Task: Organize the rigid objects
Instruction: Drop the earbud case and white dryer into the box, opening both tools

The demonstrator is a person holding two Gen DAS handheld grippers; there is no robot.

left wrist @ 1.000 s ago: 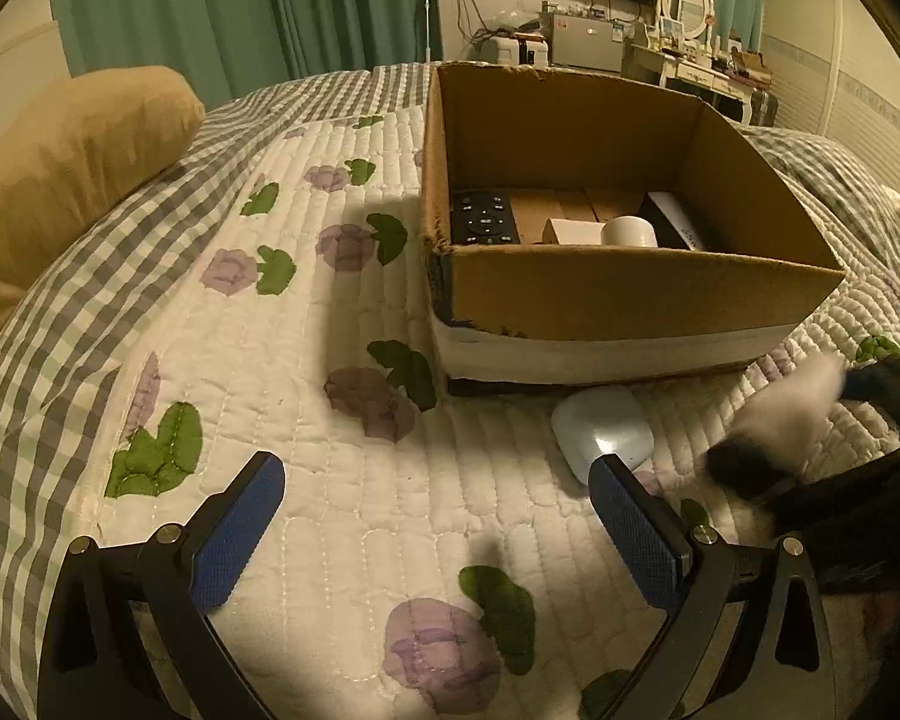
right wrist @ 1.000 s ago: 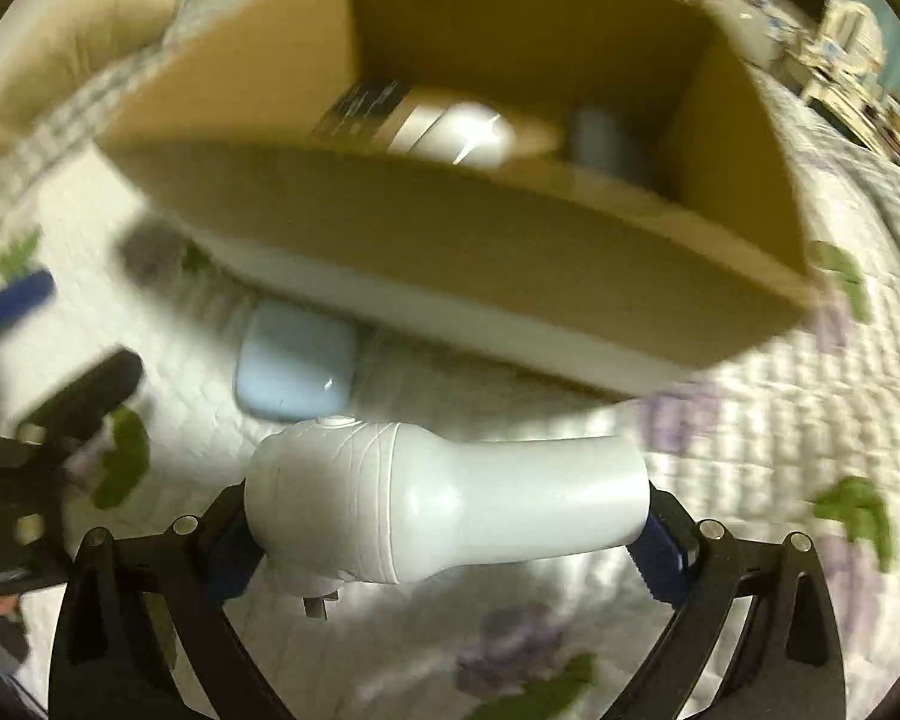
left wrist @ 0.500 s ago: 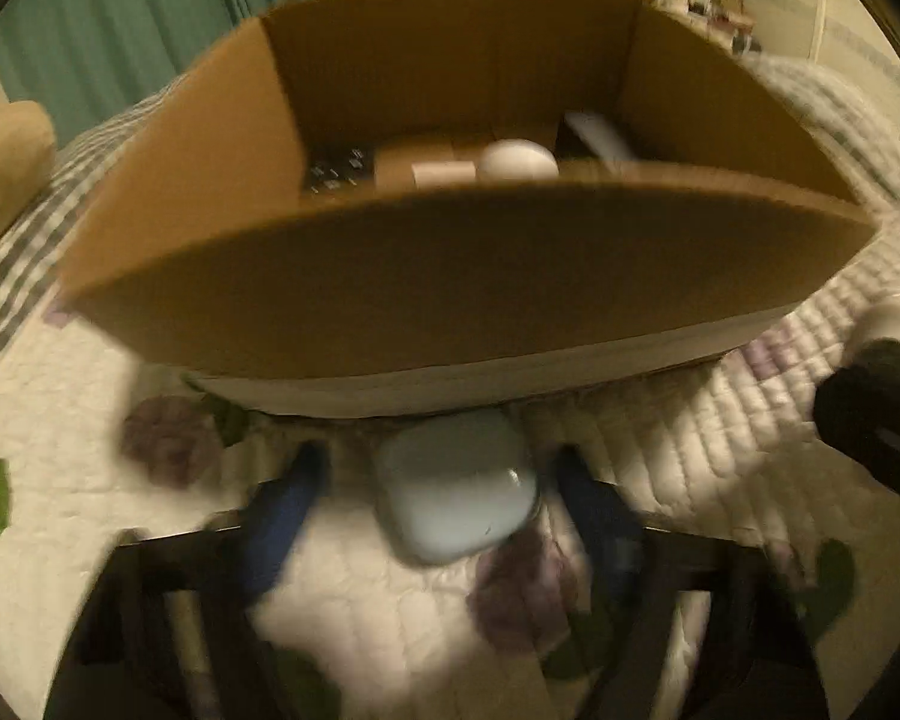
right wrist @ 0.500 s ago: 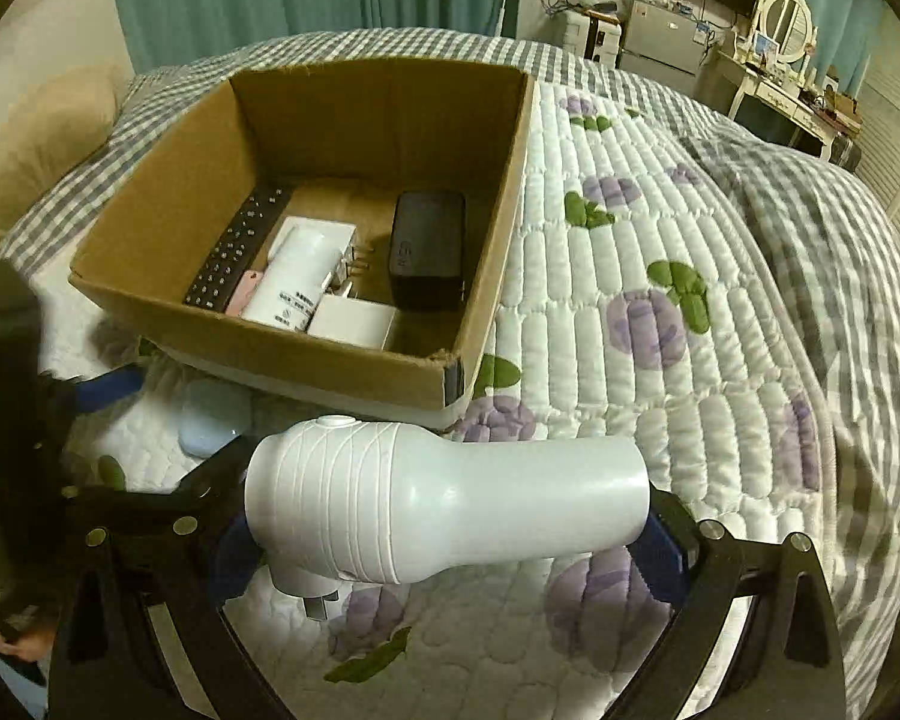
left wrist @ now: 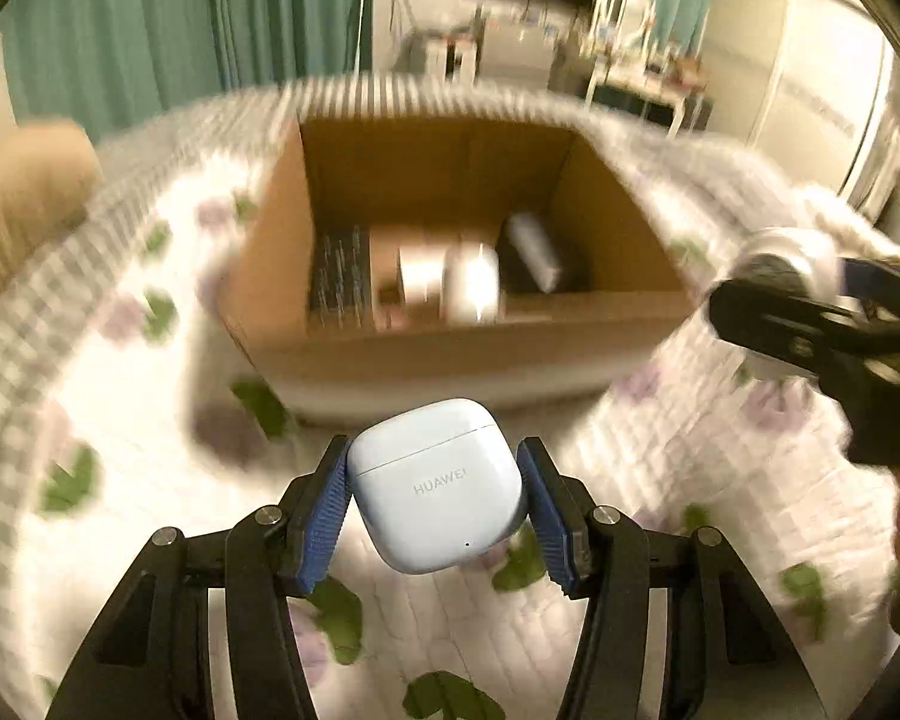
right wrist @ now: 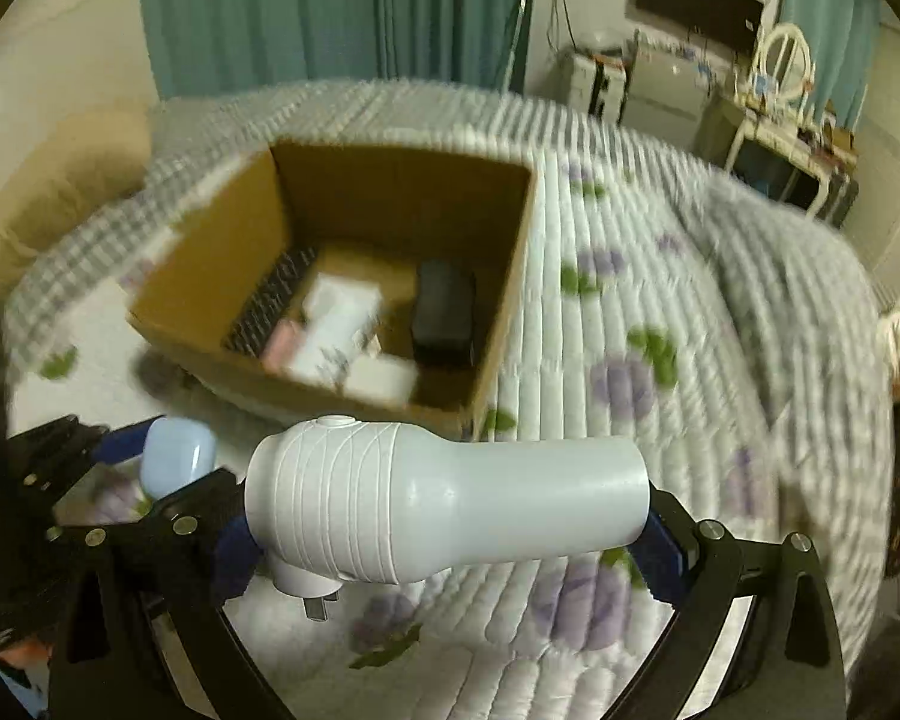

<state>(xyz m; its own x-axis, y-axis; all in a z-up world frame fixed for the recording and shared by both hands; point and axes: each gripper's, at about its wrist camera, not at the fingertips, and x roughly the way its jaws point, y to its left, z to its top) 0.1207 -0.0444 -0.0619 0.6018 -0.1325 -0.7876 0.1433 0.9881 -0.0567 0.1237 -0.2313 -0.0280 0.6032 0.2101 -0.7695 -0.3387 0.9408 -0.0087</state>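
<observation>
Aloft above the quilt (left wrist: 120, 372), my left gripper (left wrist: 435, 495) pinches a Huawei earbud case (left wrist: 435, 483), my right gripper (right wrist: 450, 516) clamps a white plug-in device (right wrist: 444, 510); next, I judge, both go into the cardboard box (left wrist: 450, 354).

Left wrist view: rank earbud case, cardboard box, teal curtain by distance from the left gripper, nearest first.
1. earbud case: clamped between the pads of the left gripper, lifted off the quilt.
2. cardboard box: straight ahead on the bed, its near wall just beyond the case.
3. teal curtain: far back, upper left, behind the bed.
</observation>
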